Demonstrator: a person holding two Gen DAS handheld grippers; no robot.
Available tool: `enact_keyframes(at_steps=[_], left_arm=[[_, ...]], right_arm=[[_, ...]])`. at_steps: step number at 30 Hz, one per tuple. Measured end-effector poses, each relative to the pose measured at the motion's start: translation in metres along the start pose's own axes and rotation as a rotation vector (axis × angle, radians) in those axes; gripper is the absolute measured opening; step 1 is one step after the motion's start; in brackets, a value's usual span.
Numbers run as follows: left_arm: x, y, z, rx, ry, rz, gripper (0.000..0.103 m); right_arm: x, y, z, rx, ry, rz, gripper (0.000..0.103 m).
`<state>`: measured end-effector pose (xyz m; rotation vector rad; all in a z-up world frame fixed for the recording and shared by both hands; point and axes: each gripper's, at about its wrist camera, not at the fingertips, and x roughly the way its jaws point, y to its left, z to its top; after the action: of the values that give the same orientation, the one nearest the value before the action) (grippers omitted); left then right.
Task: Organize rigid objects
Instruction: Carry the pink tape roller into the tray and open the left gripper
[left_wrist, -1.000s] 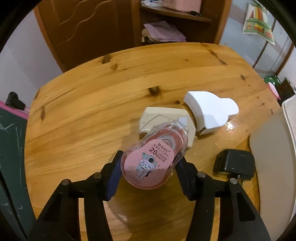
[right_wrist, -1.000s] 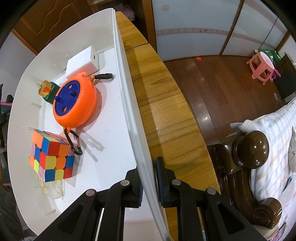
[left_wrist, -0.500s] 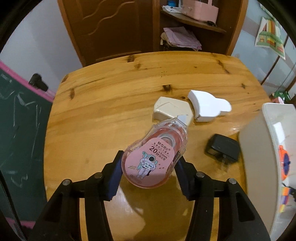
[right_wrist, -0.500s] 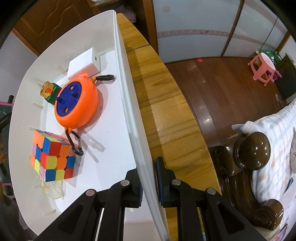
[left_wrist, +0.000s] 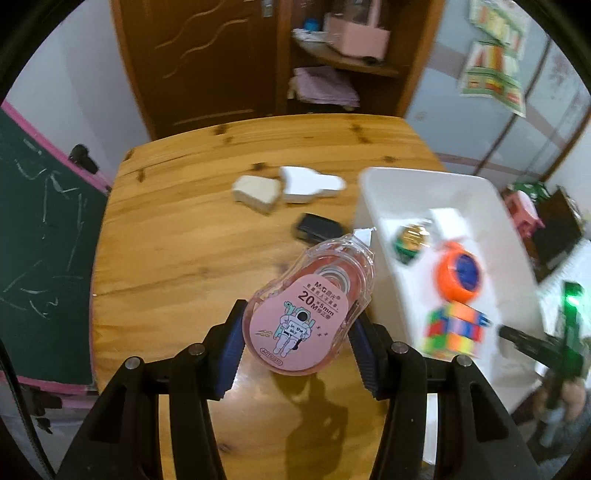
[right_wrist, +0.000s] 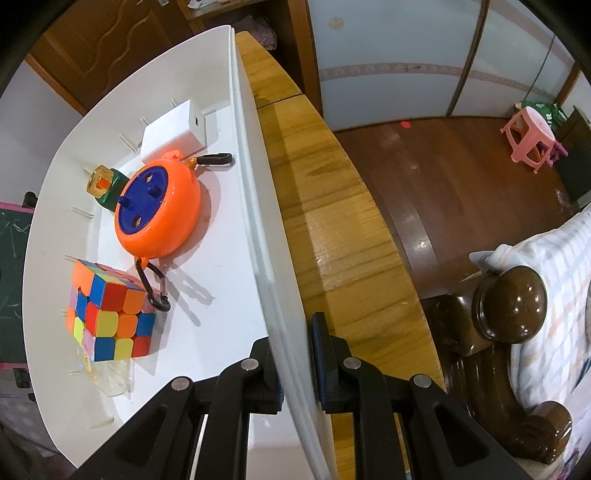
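My left gripper (left_wrist: 295, 343) is shut on a pink correction tape dispenser (left_wrist: 306, 314) in clear plastic, held above the wooden table (left_wrist: 177, 266), left of the white bin (left_wrist: 373, 192). My right gripper (right_wrist: 295, 354) is shut on the right wall of the white bin (right_wrist: 251, 155). In the bin lie an orange and blue reel (right_wrist: 159, 214), a colour cube (right_wrist: 107, 314), a white box (right_wrist: 173, 129) and a small green and gold item (right_wrist: 103, 184). The reel (left_wrist: 458, 273) and cube (left_wrist: 454, 328) also show, blurred, in the left wrist view.
On the table lie a beige block (left_wrist: 258, 192), a white block (left_wrist: 310, 181) and a black adapter (left_wrist: 317, 229). A cupboard (left_wrist: 332, 55) stands behind the table. A green chalkboard (left_wrist: 40, 236) is at the left. A bedpost (right_wrist: 509, 295) stands right of the table edge.
My left gripper has risen and swung right with the tape dispenser, bringing the bin's inside into its view. My right gripper holds the bin wall as before.
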<state>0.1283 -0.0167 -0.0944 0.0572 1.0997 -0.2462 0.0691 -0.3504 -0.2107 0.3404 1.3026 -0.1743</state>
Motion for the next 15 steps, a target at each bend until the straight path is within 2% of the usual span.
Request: enact_keyframes(at_steps=[7,15], left_arm=[[-0.020,-0.049,-0.006,0.057,-0.013,-0.096,0.057],[-0.007,-0.087,0.000,0.066,-0.025,-0.122,0.057]], right_arm=[[0.000,-0.007,-0.001,0.000,-0.004,0.026,0.014],[0.001,-0.014,-0.003,-0.004,-0.005,0.057,0.014]])
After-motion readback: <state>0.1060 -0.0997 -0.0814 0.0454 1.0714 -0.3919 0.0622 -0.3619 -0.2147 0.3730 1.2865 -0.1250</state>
